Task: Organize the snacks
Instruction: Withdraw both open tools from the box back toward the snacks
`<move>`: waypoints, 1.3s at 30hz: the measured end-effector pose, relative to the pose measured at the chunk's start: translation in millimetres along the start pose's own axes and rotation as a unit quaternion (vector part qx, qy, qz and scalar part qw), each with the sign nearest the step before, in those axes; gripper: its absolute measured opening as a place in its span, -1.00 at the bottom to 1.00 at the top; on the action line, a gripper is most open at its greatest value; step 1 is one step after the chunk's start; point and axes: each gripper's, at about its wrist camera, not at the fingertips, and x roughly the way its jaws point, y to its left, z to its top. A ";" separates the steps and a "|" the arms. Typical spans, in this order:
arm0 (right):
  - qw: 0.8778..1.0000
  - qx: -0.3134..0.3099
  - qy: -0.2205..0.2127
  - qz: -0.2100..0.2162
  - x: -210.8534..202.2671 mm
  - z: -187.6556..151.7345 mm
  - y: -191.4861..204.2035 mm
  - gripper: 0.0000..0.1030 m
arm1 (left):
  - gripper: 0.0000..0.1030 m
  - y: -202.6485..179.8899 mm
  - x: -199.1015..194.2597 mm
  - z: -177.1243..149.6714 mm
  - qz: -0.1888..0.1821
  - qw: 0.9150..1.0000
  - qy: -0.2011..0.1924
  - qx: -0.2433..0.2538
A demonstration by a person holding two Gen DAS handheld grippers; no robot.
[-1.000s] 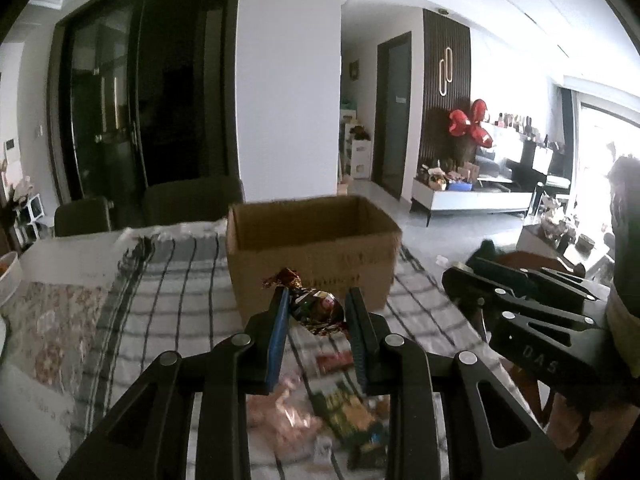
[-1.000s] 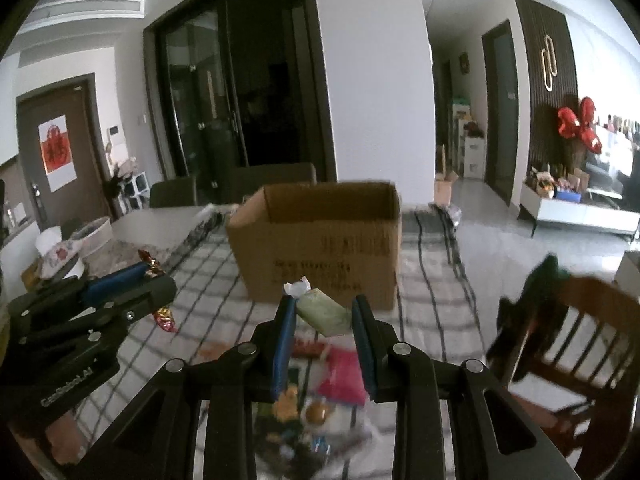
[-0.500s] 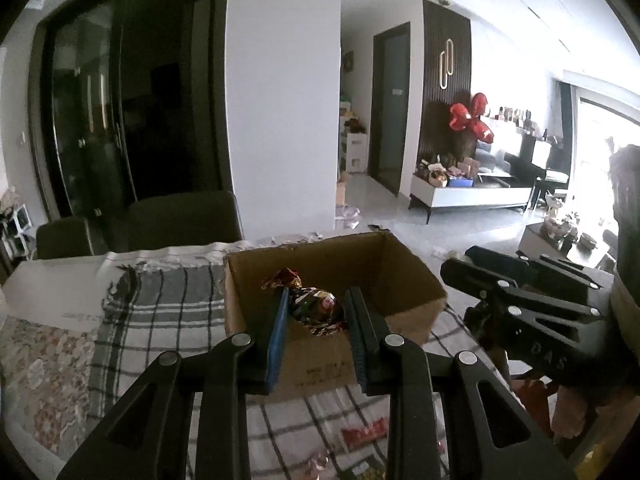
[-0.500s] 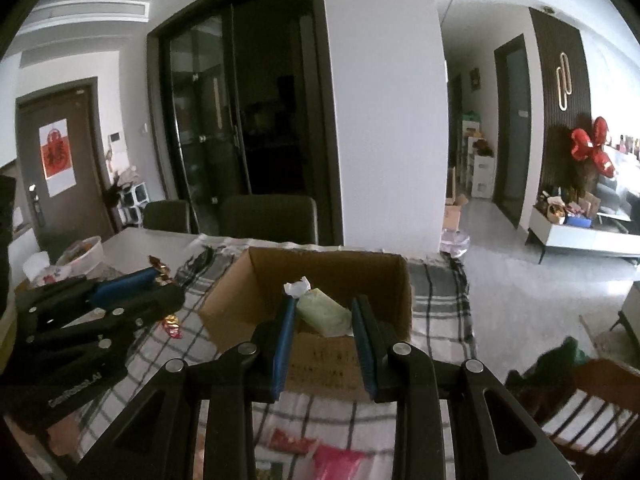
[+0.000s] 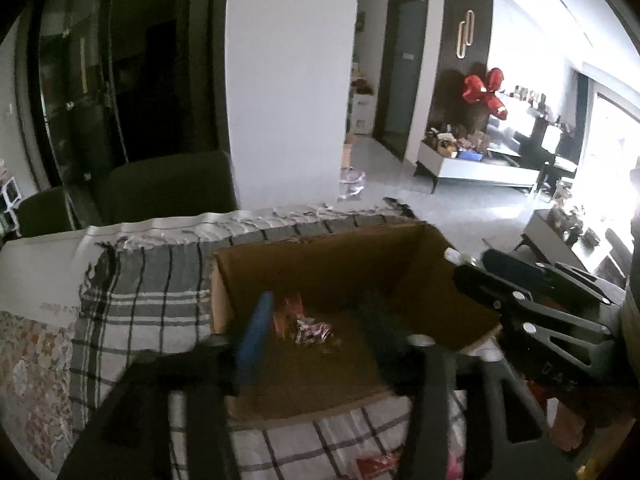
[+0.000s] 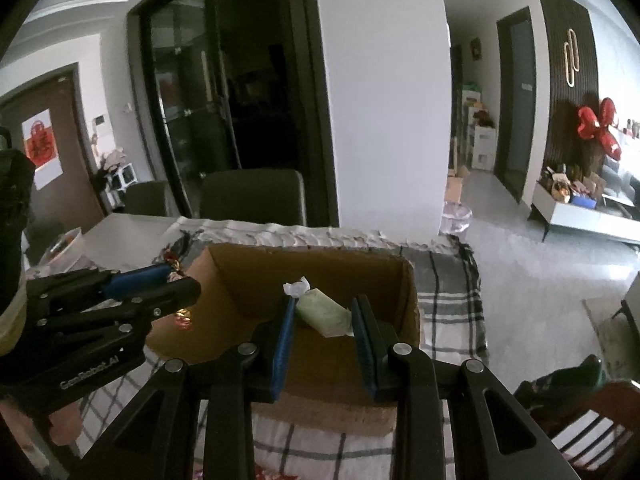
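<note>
- A grey and white checked cloth (image 5: 144, 300) covers the table, and past the far side of both jaws stand dark chairs (image 6: 252, 196), a white pillar and dark glass doors.
- Off to the right of the jaws the room goes on to a low white cabinet (image 5: 480, 170) with a shiny red balloon shape (image 5: 486, 92) on the dark wall above it.
- An open brown cardboard box (image 5: 320, 256) sits on the cloth, right under both sets of jaws.
- The left gripper (image 5: 316, 330) has just been opening, so its jaws stand well apart with nothing pressed between them.
- A small candy in a shiny red and gold wrapper (image 5: 310, 330) shows below the gap between the left jaws, down in the box; I cannot tell if it lies on the box floor or is falling.
- The right gripper (image 6: 324, 322) has its blue pads close together, and they squeeze a pale green candy with a white twisted end (image 6: 322, 312).
- That green candy is up over the inside of the box, near its front wall.
- A few more bright snack packs (image 5: 376, 466) lie on the cloth on the near side of the box, under the left jaws.
</note>
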 end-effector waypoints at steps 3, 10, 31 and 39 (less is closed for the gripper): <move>1.000 0.012 0.004 -0.015 5.4 -3.4 -5.4 0.00 | 0.32 1.5 -3.5 -1.8 0.015 1.000 -0.004 0.006; 1.000 0.003 -0.004 -0.028 -12.4 -13.4 -1.0 0.00 | 0.58 -4.2 -32.6 -14.7 0.025 0.999 -0.032 0.023; 0.999 0.011 -0.004 -0.048 -81.5 -52.0 26.1 0.18 | 0.66 -13.1 -99.4 -68.0 0.017 0.996 -0.045 0.075; 0.997 0.038 0.054 -0.034 -67.9 -90.4 25.3 0.18 | 0.66 -17.6 -85.9 -111.7 0.002 0.996 0.004 0.090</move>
